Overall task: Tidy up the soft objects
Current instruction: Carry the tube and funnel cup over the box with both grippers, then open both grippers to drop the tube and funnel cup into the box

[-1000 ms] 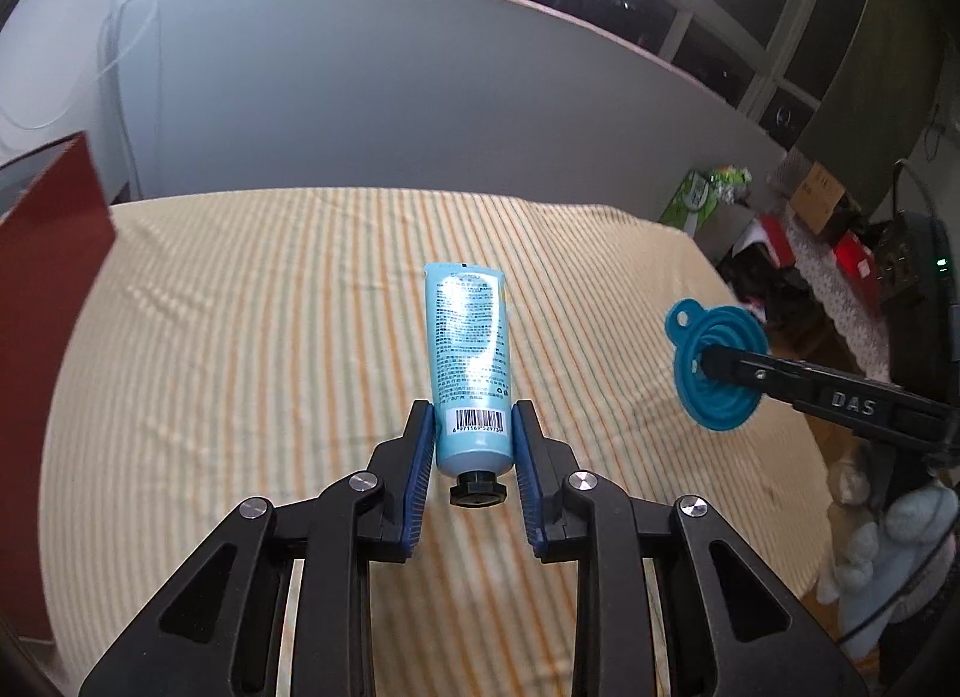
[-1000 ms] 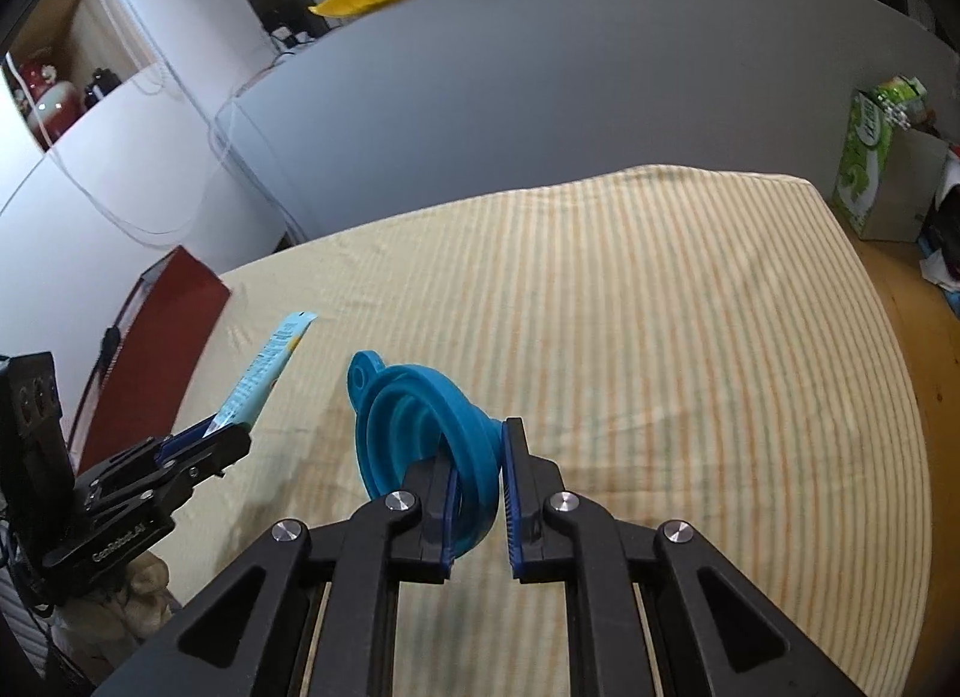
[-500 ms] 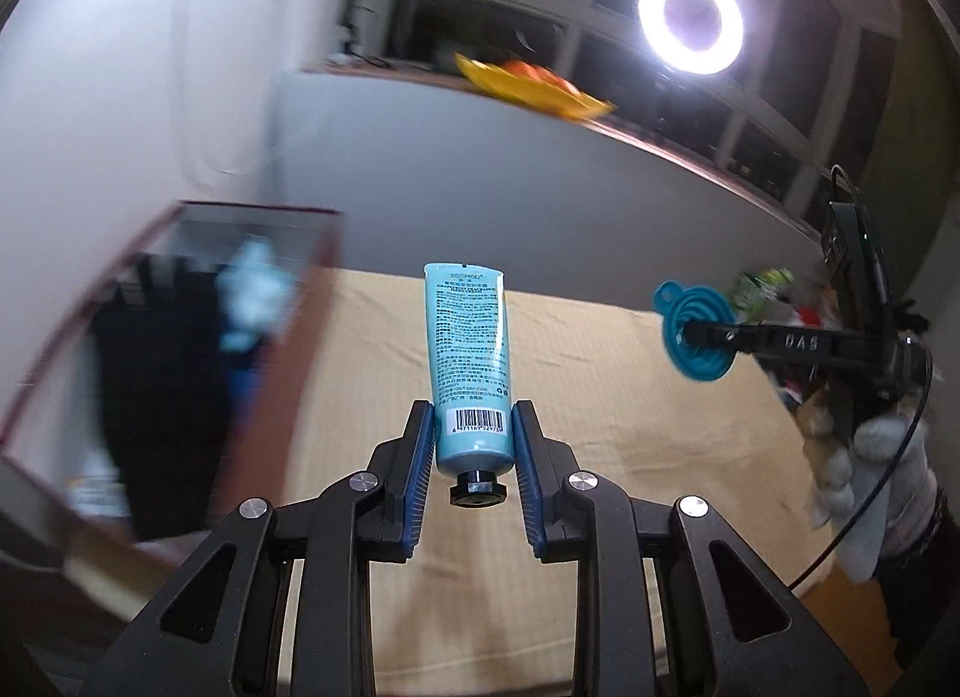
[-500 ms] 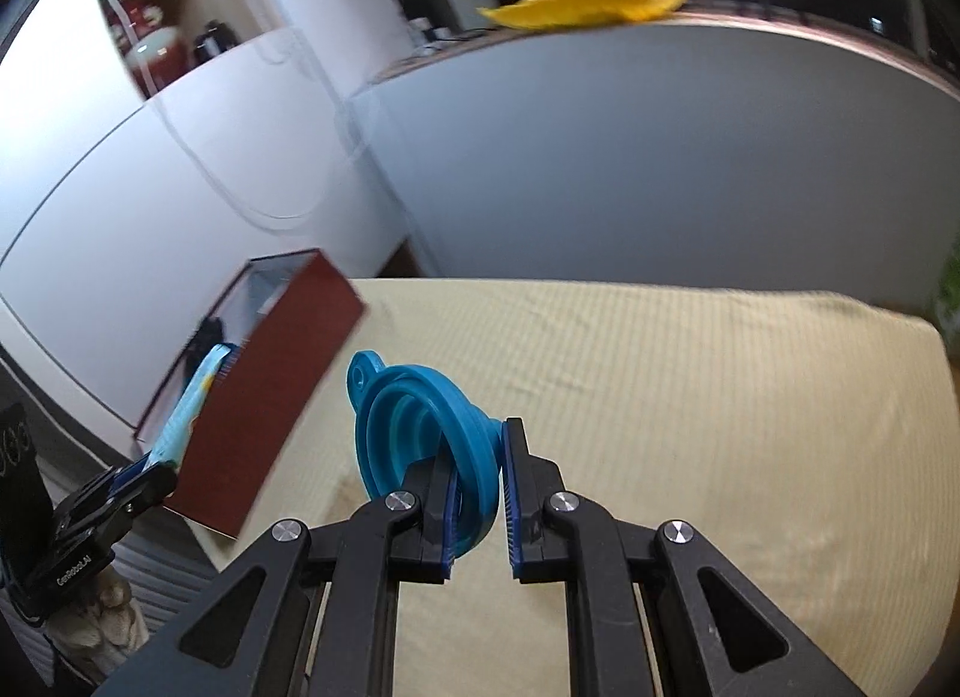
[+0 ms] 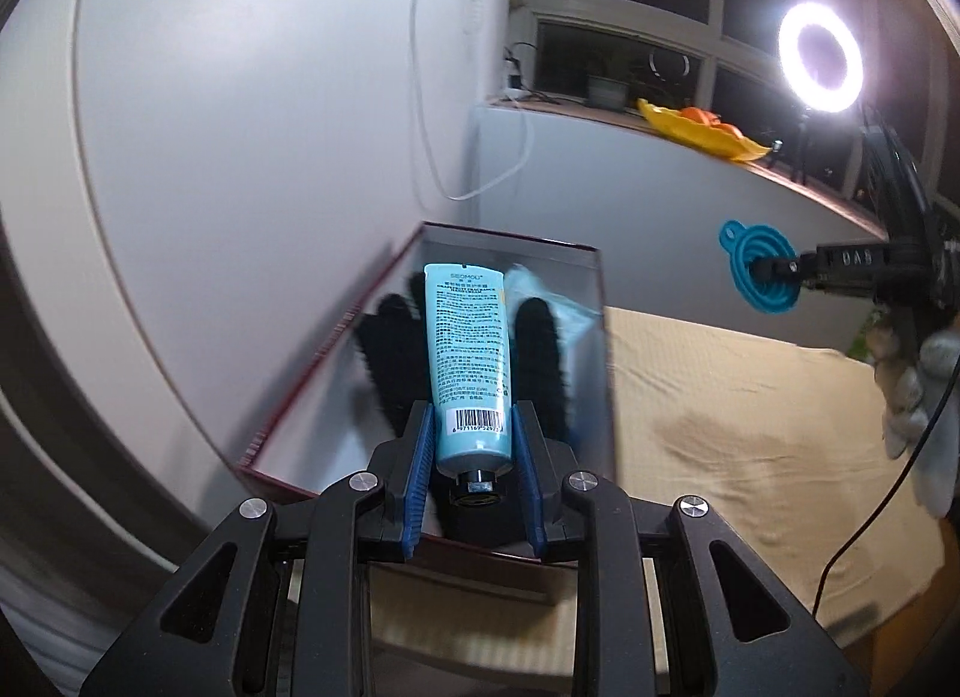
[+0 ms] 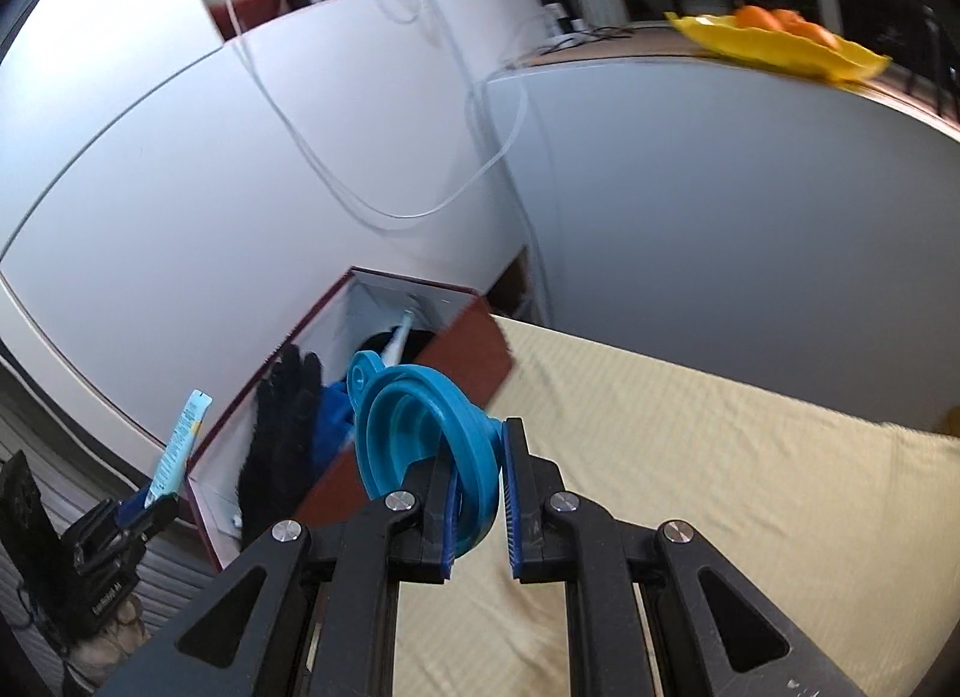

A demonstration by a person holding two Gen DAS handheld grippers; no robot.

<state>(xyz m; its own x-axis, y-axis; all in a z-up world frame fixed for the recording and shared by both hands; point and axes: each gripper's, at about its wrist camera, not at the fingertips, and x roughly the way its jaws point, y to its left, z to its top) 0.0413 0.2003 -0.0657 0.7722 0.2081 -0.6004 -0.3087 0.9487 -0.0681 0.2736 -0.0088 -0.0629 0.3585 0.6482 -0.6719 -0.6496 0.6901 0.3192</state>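
Note:
My left gripper (image 5: pixel 473 433) is shut on a light blue cream tube (image 5: pixel 469 358), cap end toward me, held over the near end of a dark red open box (image 5: pixel 591 259). Inside the box lie a black furry glove (image 5: pixel 390 349) and a pale plastic packet (image 5: pixel 540 289). My right gripper (image 6: pixel 477 457) is shut on the rim of a blue collapsible funnel (image 6: pixel 414 427), which hangs just right of the box (image 6: pixel 474 349). From the right wrist view the glove (image 6: pixel 279 439) and the left gripper (image 6: pixel 141 508) with the tube (image 6: pixel 180 445) show at lower left.
The box stands at the left edge of a table under a yellow striped cloth (image 5: pixel 750 415), close to white wall panels (image 5: pixel 240 156). A yellow dish with oranges (image 6: pixel 780 42) sits on a ledge behind. A ring light (image 5: pixel 819 57) glares at upper right.
Both grippers have swung left across the table, from over the striped cloth to the red box. The tube now hangs over the box's inside; the funnel is beside its right wall.

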